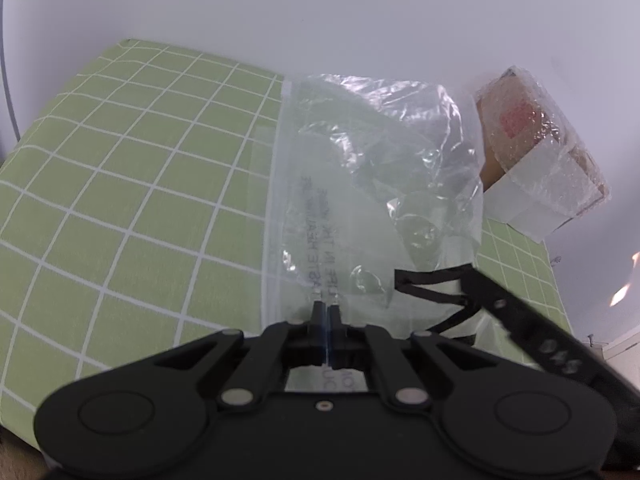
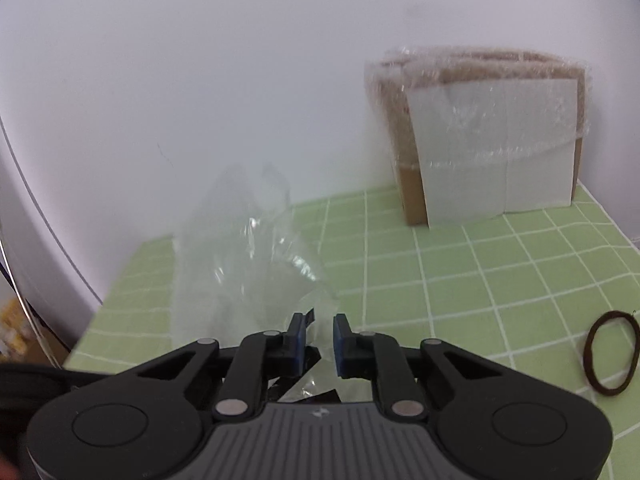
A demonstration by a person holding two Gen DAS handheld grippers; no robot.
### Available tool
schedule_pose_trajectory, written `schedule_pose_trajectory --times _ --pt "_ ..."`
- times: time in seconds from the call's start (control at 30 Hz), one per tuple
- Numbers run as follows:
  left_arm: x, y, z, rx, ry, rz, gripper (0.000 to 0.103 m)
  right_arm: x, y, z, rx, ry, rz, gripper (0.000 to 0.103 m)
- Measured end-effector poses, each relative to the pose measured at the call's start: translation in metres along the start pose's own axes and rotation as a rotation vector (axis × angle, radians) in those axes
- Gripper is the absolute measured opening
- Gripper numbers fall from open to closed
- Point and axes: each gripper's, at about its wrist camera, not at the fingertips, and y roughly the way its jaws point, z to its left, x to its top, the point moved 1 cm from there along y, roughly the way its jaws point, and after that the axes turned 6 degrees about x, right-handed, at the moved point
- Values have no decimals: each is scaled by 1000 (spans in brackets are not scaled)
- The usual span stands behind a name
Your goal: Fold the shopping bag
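Observation:
A clear, crinkled plastic bag (image 1: 360, 184) with printed black text lies on the green checked cloth (image 1: 140, 184) and rises toward the white wall. My left gripper (image 1: 327, 312) is shut on the bag's near edge, the film pinched between its pads. In the right wrist view the bag (image 2: 248, 264) stands blurred to the left and ahead of my right gripper (image 2: 320, 332). That gripper's jaws stand a little apart, with film behind and below them but nothing pressed between the pads. Thin black strips (image 1: 424, 286) show at the bag's lower right.
A cardboard box (image 2: 480, 140) wrapped in bubble film with a white label stands against the wall at the back right. A dark hair band (image 2: 610, 354) lies on the cloth (image 2: 480, 280) at the right. The cloth's left edge drops off near the wall.

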Motion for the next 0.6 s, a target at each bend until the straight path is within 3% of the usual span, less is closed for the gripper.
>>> schedule_pose_trajectory --times 0.17,0.3,0.43,0.53,0.57,0.6 --pt "1 -1 0 -1 4 7 2 -8 10 -1 -26 -22 47 16" --pt "5 -1 0 -6 28 33 2 -13 12 8 -47 -115 49 16" --pt "21 -6 -3 -104 43 34 4 -16 11 9 -45 -149 38 16" --pt "44 -15 -23 -196 138 0 9 -16 12 7 -44 -173 35 16" --pt "52 -17 -33 -215 170 -22 12 -15 13 6 -45 -176 35 16" --pt "60 -18 -43 -233 202 -44 23 -14 14 5 -45 -179 35 16"
